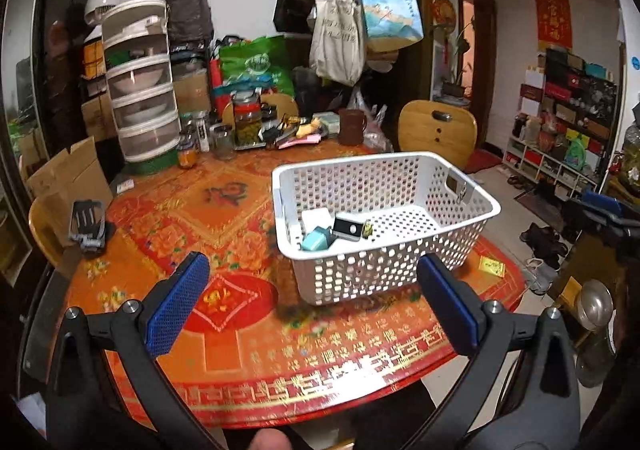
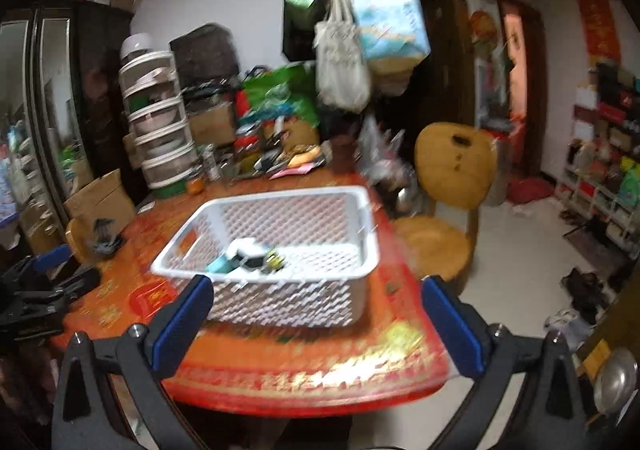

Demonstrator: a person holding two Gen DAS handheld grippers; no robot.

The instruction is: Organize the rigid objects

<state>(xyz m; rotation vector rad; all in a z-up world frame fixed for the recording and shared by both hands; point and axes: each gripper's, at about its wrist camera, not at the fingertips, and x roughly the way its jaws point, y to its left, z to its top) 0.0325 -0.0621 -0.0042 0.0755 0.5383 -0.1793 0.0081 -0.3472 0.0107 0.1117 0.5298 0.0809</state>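
A white perforated basket [image 1: 400, 170] stands on the round red-and-orange table [image 1: 224, 210]. Inside lie a white block [image 1: 316, 219], a teal charger [image 1: 315, 240], a black-and-silver device [image 1: 346, 228] and a small dark yellow-marked piece [image 1: 367, 229]. My left gripper [image 1: 312, 278] is open and empty, held above the table's near edge in front of the basket. My right gripper [image 2: 318, 302] is open and empty, in front of the basket [image 2: 360, 246]; that view is blurred. A black-and-grey clip-like object [image 1: 87, 225] lies at the table's left edge. A small yellow packet [image 1: 492, 265] lies right of the basket.
Jars, a brown pitcher [image 1: 352, 126] and a stacked white food cover tower [image 1: 142, 86] crowd the table's far side. A wooden chair [image 1: 438, 132] stands behind the basket. A cardboard box [image 1: 68, 174] sits at left. Bags hang from a coat rack [image 1: 348, 30].
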